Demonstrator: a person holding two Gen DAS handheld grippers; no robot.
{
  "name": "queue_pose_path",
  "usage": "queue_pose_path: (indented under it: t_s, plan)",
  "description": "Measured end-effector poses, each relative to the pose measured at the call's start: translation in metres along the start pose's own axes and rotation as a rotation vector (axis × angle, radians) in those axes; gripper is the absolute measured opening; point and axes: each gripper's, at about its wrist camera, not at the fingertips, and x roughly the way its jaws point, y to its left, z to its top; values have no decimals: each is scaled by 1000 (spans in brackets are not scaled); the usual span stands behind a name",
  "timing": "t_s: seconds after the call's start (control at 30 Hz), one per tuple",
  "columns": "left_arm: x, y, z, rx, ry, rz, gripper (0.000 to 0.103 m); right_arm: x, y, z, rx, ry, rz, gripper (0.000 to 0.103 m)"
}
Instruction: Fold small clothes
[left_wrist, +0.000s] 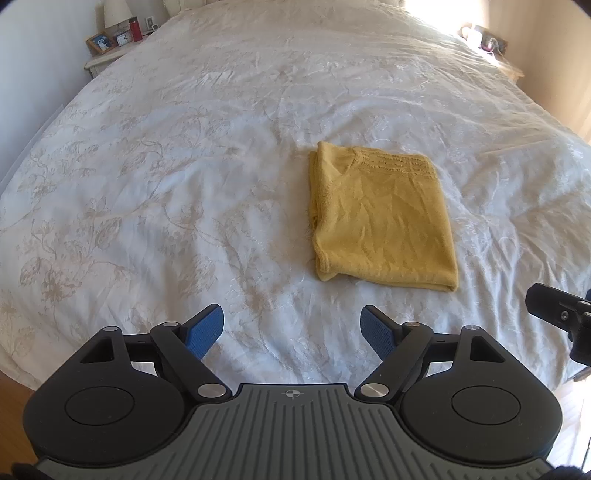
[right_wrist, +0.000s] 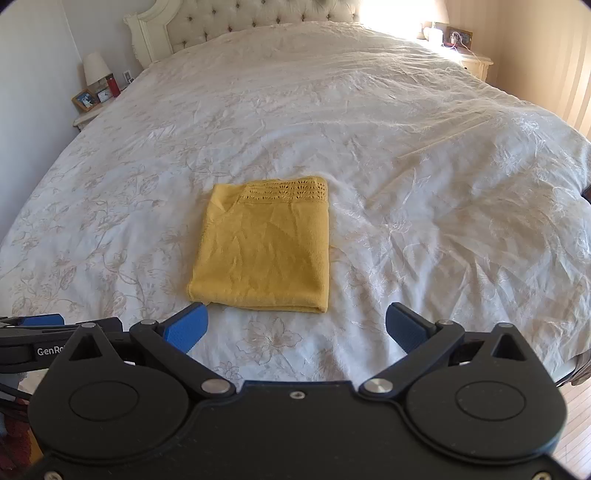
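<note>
resting jaws, a yellow top already squared away

hovering above the near end of the bed (left_wrist: 155, 155), both tools hang idle. the left gripper (left_wrist: 291, 328) has its jaws spread wide with nothing between the blue pads (left_wrist: 205, 332), only bare quilt showing in the gap. the right gripper (right_wrist: 295, 326) is the same: jaws spread, no cloth caught, quilt beneath.

the yellow garment (right_wrist: 264, 245) lies flat on the bedspread, folded into a compact rectangle. seen from the right tool it sits straight ahead of the jaws, slightly toward the left pad, its near folded edge just beyond the fingertips. seen from the left tool it lies ahead and off to the right of the jaw gap, clear of both pads. neither tool touches it.

the lace-trimmed band runs along the far edge, and the thick doubled edge faces the jaws — a sign, i judge, that the last fold brought the far part toward the near side or the reverse, leaving the bulk neatly stacked. layered edges show down its left side.

why the open stance? most likely the fold is finished and the pads have let go, so the cloth keeps its shape undisturbed. the task looks complete or close to it for this piece — at most a smoothing press remains.

far behind, a nightstand (right_wrist: 86, 110) with a lamp (right_wrist: 94, 70) stands by the headboard.
</note>
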Motion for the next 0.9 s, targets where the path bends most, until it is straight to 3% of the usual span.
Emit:
queue_pose_path:
  t_s: [0.9]
  plan:
    - [13,-5,3,11,41,-13,81,10,-2,3,33,40,14,102]
